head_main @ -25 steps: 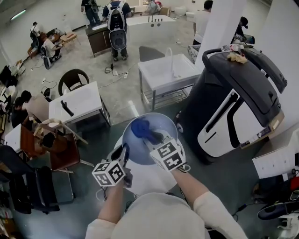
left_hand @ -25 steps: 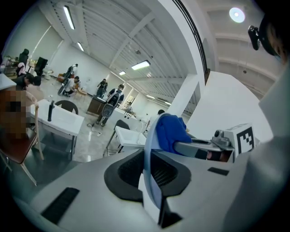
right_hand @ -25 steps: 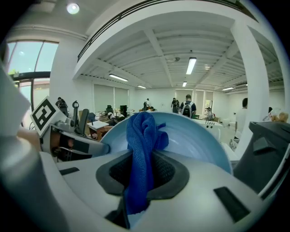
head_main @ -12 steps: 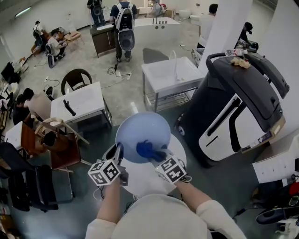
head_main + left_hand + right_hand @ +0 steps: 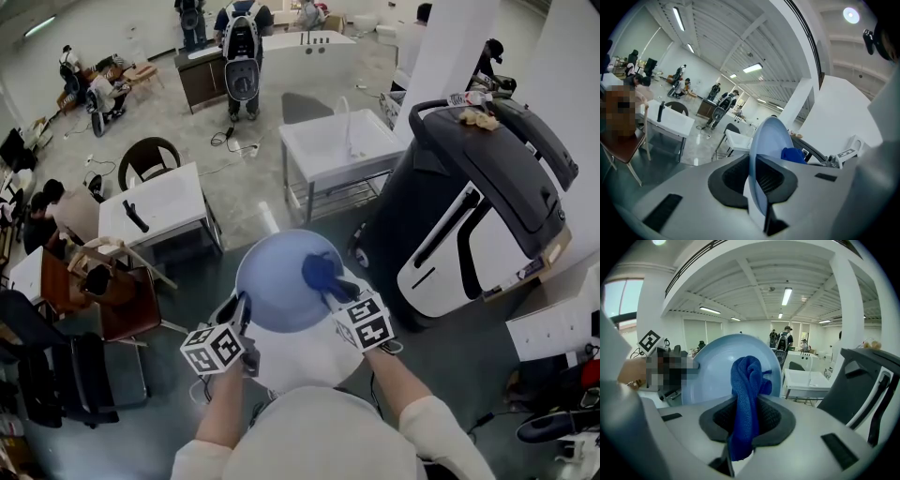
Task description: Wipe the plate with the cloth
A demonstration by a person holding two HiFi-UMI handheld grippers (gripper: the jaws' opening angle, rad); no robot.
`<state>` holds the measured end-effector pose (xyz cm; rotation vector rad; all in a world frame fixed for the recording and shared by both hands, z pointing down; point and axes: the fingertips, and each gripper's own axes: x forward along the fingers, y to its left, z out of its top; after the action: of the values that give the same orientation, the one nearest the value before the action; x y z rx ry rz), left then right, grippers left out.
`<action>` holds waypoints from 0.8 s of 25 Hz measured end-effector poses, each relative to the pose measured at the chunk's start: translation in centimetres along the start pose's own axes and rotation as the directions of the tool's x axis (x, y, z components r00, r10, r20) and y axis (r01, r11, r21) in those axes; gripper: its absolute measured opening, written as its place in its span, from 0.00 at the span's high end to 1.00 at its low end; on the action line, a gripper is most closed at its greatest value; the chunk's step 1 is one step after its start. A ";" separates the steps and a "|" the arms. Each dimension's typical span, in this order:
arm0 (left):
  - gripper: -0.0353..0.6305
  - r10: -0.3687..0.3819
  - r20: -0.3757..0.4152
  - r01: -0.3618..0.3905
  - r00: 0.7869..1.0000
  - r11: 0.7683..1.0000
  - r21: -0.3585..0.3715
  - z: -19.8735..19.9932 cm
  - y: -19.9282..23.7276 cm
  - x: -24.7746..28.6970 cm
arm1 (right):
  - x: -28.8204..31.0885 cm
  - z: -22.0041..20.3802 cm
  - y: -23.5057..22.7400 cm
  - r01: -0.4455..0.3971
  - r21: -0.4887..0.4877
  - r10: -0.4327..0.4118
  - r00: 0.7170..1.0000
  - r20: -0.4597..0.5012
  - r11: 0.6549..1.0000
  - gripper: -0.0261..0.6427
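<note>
A pale blue plate (image 5: 281,281) is held up in front of me, tilted toward the head camera. My left gripper (image 5: 242,314) is shut on its near left rim; in the left gripper view the plate (image 5: 764,145) stands edge-on between the jaws. My right gripper (image 5: 339,289) is shut on a dark blue cloth (image 5: 321,270), which presses on the plate's right part. In the right gripper view the cloth (image 5: 745,404) hangs bunched between the jaws against the plate (image 5: 710,373). The cloth (image 5: 793,155) also shows past the plate's edge in the left gripper view.
A small round white table (image 5: 300,361) lies below the plate. A large black and white machine (image 5: 469,216) stands close on the right. A white sink stand (image 5: 337,145) is ahead, a white table (image 5: 155,206) and chairs to the left. Several people are across the room.
The right gripper has swept the cloth across the plate, from its upper left a second ago, through the lower middle, to the right part now. The left gripper has kept its hold.
</note>
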<state>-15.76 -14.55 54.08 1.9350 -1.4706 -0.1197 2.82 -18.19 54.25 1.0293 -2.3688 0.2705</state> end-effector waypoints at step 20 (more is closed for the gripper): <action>0.88 0.026 -0.090 -0.038 0.996 0.990 -0.135 -4.4 2.3 1.0 | -0.7 1.2 1.2 -0.034 0.059 0.025 0.990 0.141 0.998 0.83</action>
<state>-15.27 -13.64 59.04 1.7833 -1.3982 -0.1158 1.90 -17.35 52.89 1.0741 -2.5178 0.2924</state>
